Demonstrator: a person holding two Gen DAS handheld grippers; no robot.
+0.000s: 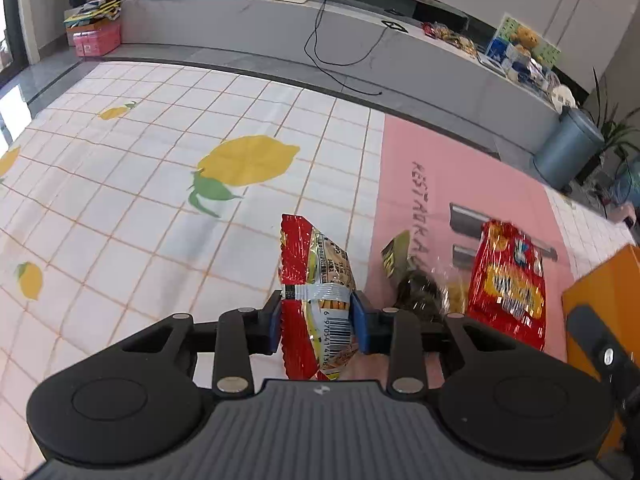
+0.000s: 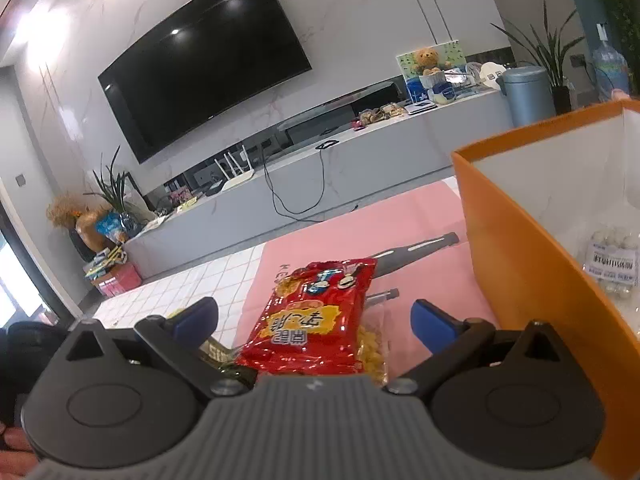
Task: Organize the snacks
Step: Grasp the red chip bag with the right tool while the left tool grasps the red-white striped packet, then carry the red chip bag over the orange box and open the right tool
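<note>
Red stick pack: standing up tall, pinched in the left gripper.
Red chip bag: flat on the surface, lying between the right gripper jaws, which are wide apart.
Orange box: just to the right, nearer the right gripper.

We see a slim red-and-yellow foil snack packet standing upright, pinched. A glossy red snack bag lies flat over clear packs beside a tall orange box holding a clear candy pouch.

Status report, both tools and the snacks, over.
Left tool shut on red-and-yellow snack packet. Right tool open over red foil bag. Orange box alongside.
</note>
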